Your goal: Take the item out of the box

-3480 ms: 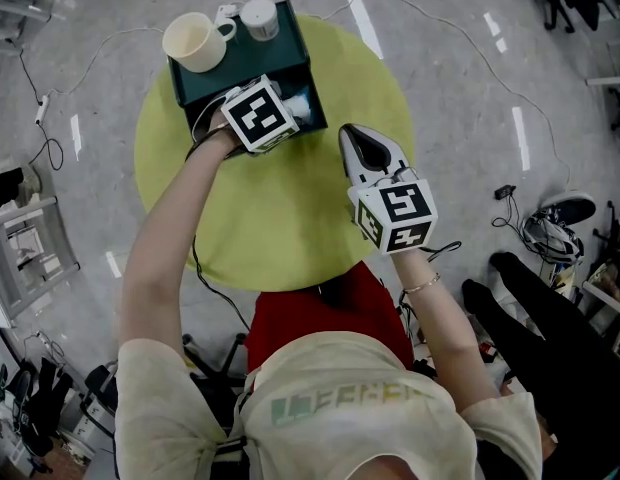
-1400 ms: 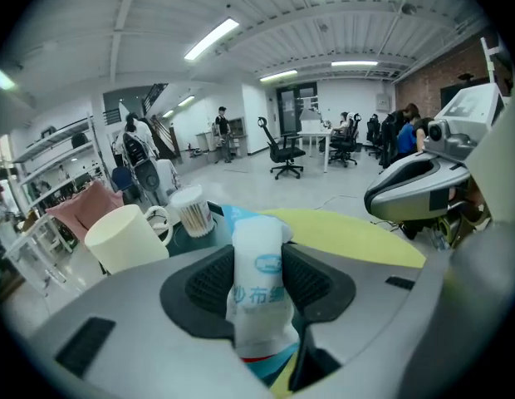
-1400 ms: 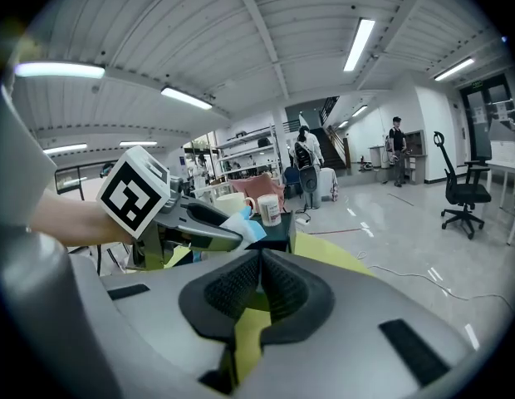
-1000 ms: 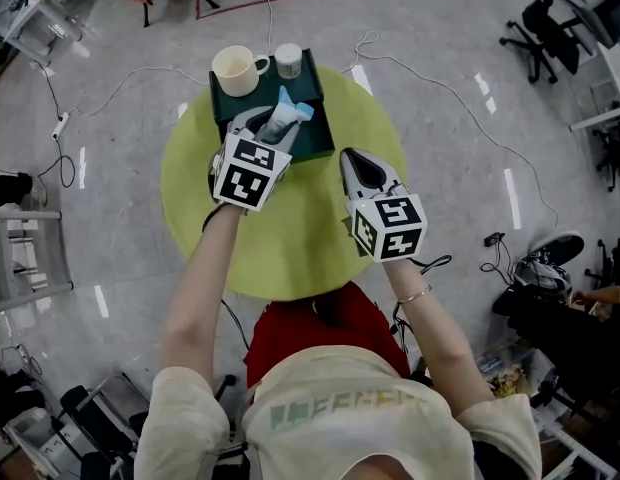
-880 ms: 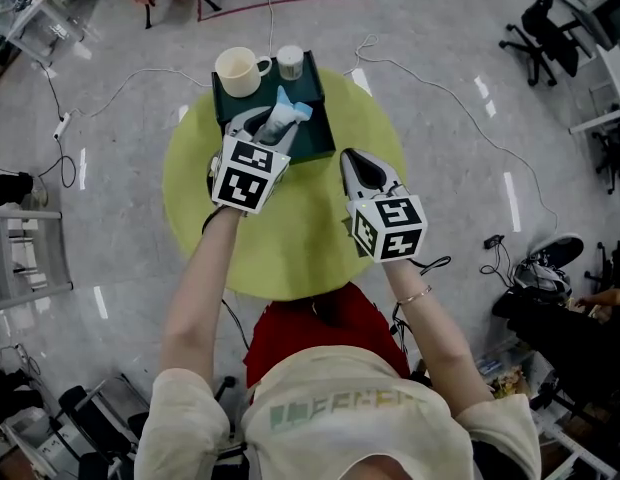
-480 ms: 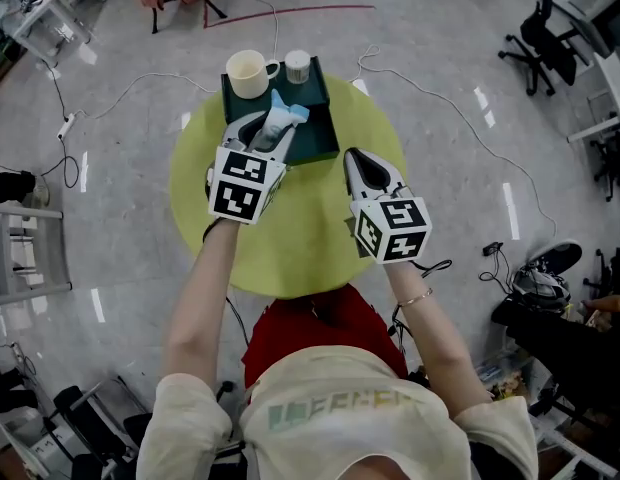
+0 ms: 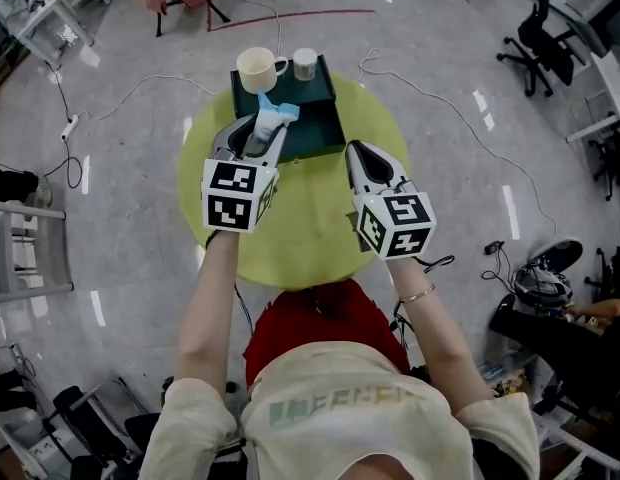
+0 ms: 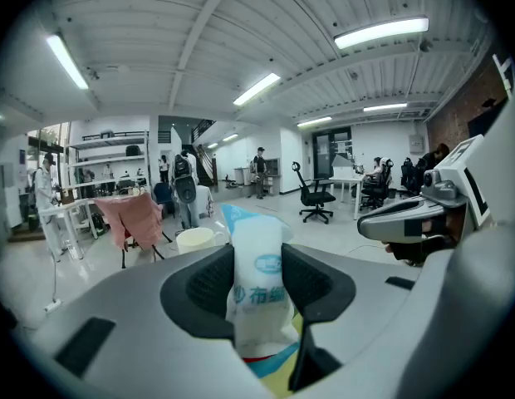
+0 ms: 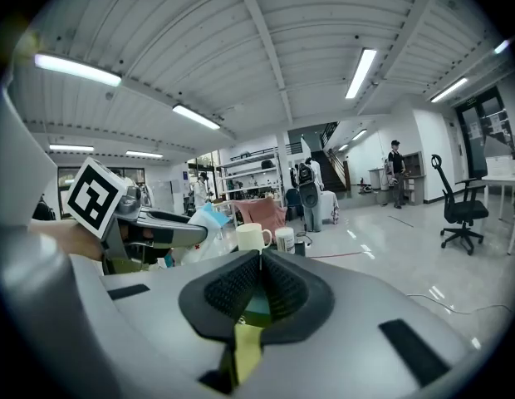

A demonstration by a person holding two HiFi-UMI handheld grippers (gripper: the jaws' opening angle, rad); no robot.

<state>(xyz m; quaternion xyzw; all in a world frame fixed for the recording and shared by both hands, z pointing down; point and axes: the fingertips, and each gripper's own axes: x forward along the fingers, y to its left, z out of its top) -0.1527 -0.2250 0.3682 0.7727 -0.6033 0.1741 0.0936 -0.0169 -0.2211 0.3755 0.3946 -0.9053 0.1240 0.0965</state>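
Observation:
My left gripper (image 7: 252, 140) is shut on a white and blue packet (image 7: 268, 123), held up above the yellow-green round table (image 7: 290, 238) in front of the dark green box (image 7: 315, 128). In the left gripper view the packet (image 8: 257, 293) stands upright between the two pads (image 8: 209, 283). My right gripper (image 7: 368, 164) hovers over the table's right part, jaws together with nothing between them; in its own view the gripper (image 9: 258, 289) shows shut, with the left gripper (image 9: 154, 233) and packet (image 9: 203, 221) to its left.
A cream mug (image 7: 257, 68) and a small white cup (image 7: 305, 63) stand on the box's far end. Cables run over the grey floor around the table. Office chairs (image 7: 540, 18) stand at the upper right, a metal rack (image 7: 20, 258) at the left.
The left gripper went from reaching into the box to lifting the packet out, and has since drawn it up and toward me. The right gripper has stayed about where it was.

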